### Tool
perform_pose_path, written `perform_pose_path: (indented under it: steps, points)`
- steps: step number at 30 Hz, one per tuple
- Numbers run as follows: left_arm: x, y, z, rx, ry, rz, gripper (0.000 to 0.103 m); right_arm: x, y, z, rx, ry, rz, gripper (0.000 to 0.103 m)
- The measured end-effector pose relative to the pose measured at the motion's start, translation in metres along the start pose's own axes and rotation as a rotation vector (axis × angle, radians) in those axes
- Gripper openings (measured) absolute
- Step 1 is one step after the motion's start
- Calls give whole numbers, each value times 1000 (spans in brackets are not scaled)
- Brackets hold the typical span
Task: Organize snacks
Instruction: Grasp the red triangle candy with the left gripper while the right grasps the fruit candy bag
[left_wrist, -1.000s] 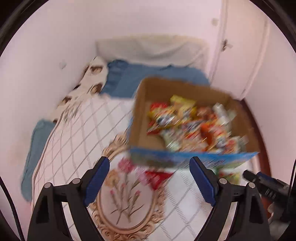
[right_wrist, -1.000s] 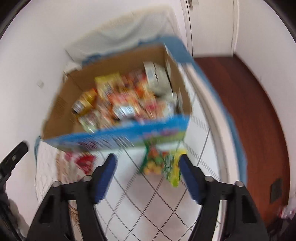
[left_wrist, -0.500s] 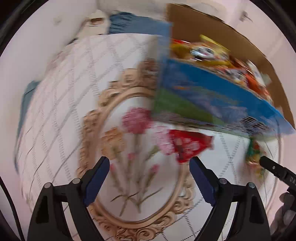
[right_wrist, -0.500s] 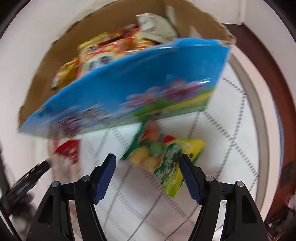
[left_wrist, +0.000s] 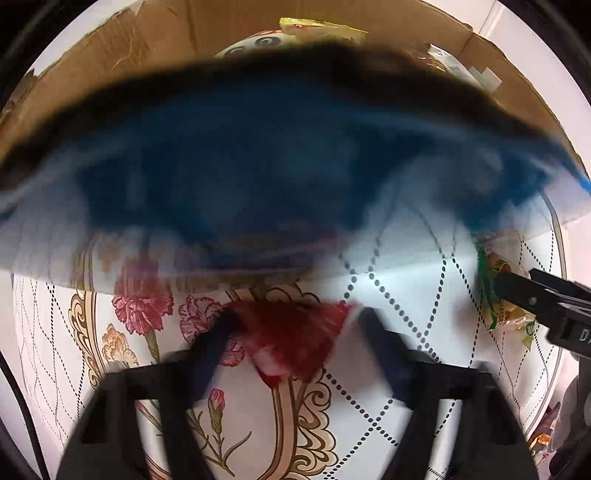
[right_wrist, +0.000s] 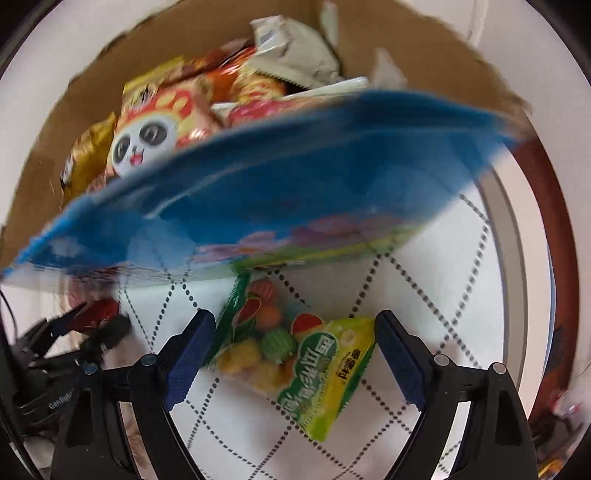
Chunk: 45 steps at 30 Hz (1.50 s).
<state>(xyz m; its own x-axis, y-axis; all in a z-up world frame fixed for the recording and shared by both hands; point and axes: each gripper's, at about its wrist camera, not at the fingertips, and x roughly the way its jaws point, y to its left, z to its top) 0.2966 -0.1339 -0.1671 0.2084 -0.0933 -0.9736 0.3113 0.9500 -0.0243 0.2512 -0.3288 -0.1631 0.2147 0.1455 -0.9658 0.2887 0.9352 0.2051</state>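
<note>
In the left wrist view, the left gripper (left_wrist: 291, 347) was seen at the bottom centre, heavily blurred, its jaws closing on the red snack packet (left_wrist: 295, 336). The packet lay between the fingers on the white quilted bedspread (left_wrist: 388, 424), over a printed flower medallion (left_wrist: 144, 306); whether the pads were already pressing on it could not be told through the blur. Directly above, across the middle of the frame, the blue printed front of the cardboard box (left_wrist: 258, 177) was smeared by motion, with brown inner walls and a few packets visible at the top. At the right edge, the green-and-yellow fruit candy bag (left_wrist: 498, 295) was partly covered by a dark finger of the other tool.

In the right wrist view, the right gripper (right_wrist: 293, 354) was shown at the lower centre with its jaws opening — both blue pads stood clear of the fruit candy bag, which lay flat on the bedspread between them, its upper end reaching toward the box. The box filled the upper half, tilted, and was packed with snacks, a panda-faced packet (right_wrist: 144, 144) showing at the upper left. At the lower left, the red packet was glimpsed beside the blurred black fingers of the left gripper.
</note>
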Motion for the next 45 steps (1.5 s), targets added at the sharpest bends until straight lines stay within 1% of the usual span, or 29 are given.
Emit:
perform_pose_path:
  steps: [1, 3, 6, 7, 8, 10, 12, 14, 17, 19, 20, 21, 22, 23, 25, 26, 28, 29, 31, 33, 36, 38, 41, 45]
  points:
    - [-1, -2, -2, 4, -4, -11, 56, -1, 3, -1, -10, 3, -7, 91]
    - [-5, -4, -8, 15, -23, -6, 55, -2, 12, -7, -39, 43, 2, 91]
    - [-6, -5, -19, 19, -14, -24, 55, -13, 21, -21, -74, 102, 101, 91]
    - [-6, -4, -20, 14, -12, -31, 55, -19, 23, -24, -78, 101, 126, 91]
    - [-6, -3, -23, 8, -10, -40, 55, -27, 24, -26, -92, 74, 137, 91]
    - [-7, -2, -28, 1, -8, -47, 55, -39, 27, -22, -175, 10, 93, 91]
    - [-7, 2, -33, -9, -8, -56, 55, -36, 33, -11, -262, -33, 29, 91]
    - [-7, 0, -36, -8, -7, -55, 55, -21, 40, 1, -361, -4, -4, 90]
    - [-8, -2, -42, 5, 1, -64, 55, -3, 53, 7, -510, 51, -7, 90]
    - [-17, -10, -40, 10, 1, -66, 55, 6, 63, 8, -586, 73, -30, 90]
    - [-17, -14, -46, 13, -2, -64, 55, 10, 67, 7, -619, 89, -27, 90]
    - [-21, -21, -46, 19, -2, -61, 55, 14, 70, 6, -634, 104, -43, 87]
    - [-23, -27, -47, 23, -1, -63, 55, 19, 72, 5, -639, 118, -63, 84]
    - [-23, -30, -49, 25, -1, -68, 55, 21, 74, 3, -634, 138, -58, 80]
    - [-23, -36, -53, 29, 1, -73, 55, 24, 79, 0, -612, 157, -65, 79]
    - [-23, -37, -55, 29, 2, -77, 55, 24, 79, -3, -592, 169, -53, 78]
    - [-23, -40, -58, 26, 3, -79, 55, 25, 75, -8, -524, 192, -34, 73]
    - [-22, -42, -59, 26, 3, -80, 55, 25, 74, -10, -498, 198, -24, 65]
    - [-20, -41, -59, 18, 8, -83, 55, 27, 68, -11, -425, 206, -23, 59]
    - [-18, -40, -62, 11, 11, -87, 55, 24, 61, -10, -366, 186, -14, 55]
    - [-23, -39, -61, 13, 4, -87, 55, 17, 51, -16, -325, 169, -5, 54]
    - [-27, -36, -62, 17, 13, -95, 55, 13, 48, -35, -323, 173, 8, 54]
    - [-27, -33, -77, 4, 34, -128, 55, 7, 46, -65, -336, 175, 8, 54]
    - [-28, -37, -105, -7, 73, -172, 55, 0, 42, -99, -308, 200, 36, 54]
